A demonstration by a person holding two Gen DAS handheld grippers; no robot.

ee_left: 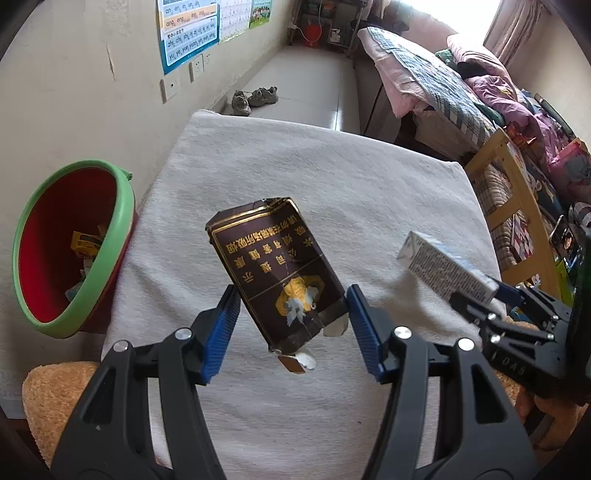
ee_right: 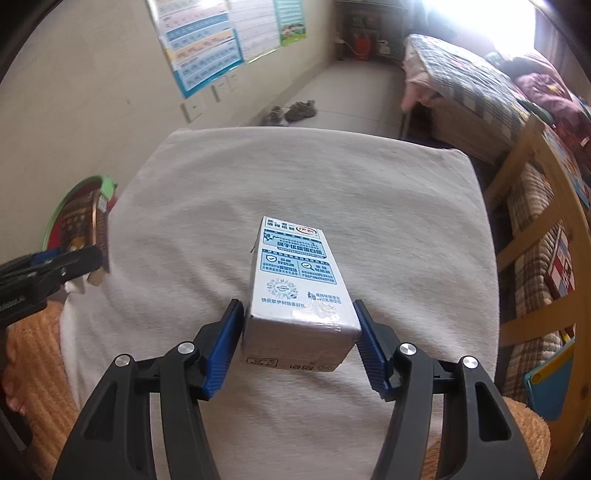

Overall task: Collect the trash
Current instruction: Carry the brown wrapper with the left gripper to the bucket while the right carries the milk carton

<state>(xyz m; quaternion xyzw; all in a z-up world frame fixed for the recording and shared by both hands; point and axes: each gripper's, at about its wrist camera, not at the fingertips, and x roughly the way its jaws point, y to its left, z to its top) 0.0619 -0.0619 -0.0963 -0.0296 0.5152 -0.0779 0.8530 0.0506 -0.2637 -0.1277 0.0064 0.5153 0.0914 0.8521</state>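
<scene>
My left gripper (ee_left: 293,314) is shut on a crumpled dark brown cigarette pack (ee_left: 275,271) with gold print, held above the white towel (ee_left: 295,177). My right gripper (ee_right: 299,332) is shut on a white and blue milk carton (ee_right: 295,280), also held above the towel. The carton (ee_left: 447,267) and the right gripper (ee_left: 480,299) show at the right of the left wrist view. The pack (ee_right: 83,229) and left gripper (ee_right: 74,258) show at the left of the right wrist view. A red bin with a green rim (ee_left: 74,243) stands left of the towel and holds several scraps.
The towel covers a raised surface with an orange cloth (ee_left: 55,398) under its near edge. A wall with posters (ee_left: 188,33) is at the left. A wooden bed frame (ee_left: 513,199) and bedding stand at the right. Shoes (ee_left: 255,98) lie on the floor beyond.
</scene>
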